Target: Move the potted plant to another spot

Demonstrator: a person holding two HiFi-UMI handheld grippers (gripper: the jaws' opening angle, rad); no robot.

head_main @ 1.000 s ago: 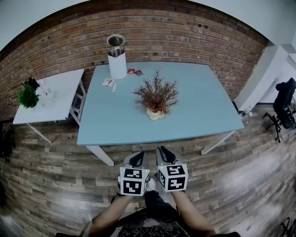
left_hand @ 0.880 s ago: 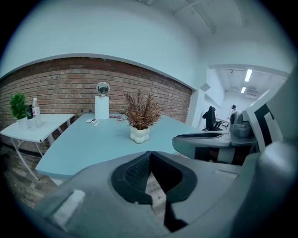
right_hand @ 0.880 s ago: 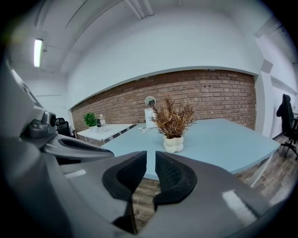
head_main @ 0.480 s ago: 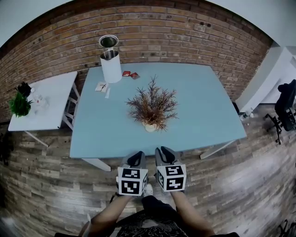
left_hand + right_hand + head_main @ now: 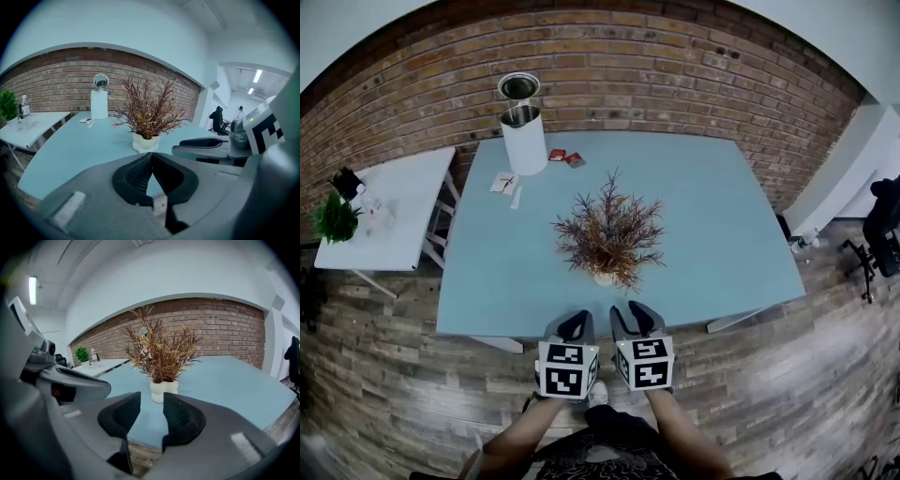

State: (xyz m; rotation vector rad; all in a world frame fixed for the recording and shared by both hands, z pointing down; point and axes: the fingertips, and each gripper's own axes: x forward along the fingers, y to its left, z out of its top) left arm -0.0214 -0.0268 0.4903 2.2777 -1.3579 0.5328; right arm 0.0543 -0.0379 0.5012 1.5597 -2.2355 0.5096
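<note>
Potted plant (image 5: 607,234) — dried reddish-brown sprigs in a white pot (image 5: 605,278), upright at frame centre on the blue table (image 5: 722,216), near its lower edge.
Left gripper (image 5: 575,325) — lower centre, just off the table's edge, jaws clenched together with nothing in them.
Right gripper (image 5: 634,318) — just beside it, jaws opening, gap empty, clear of the pot.
White canister (image 5: 525,141) — table's upper left.

No legible words, labels or numbers anywhere (cube markers (image 5: 569,367) mere patterns)
</note>
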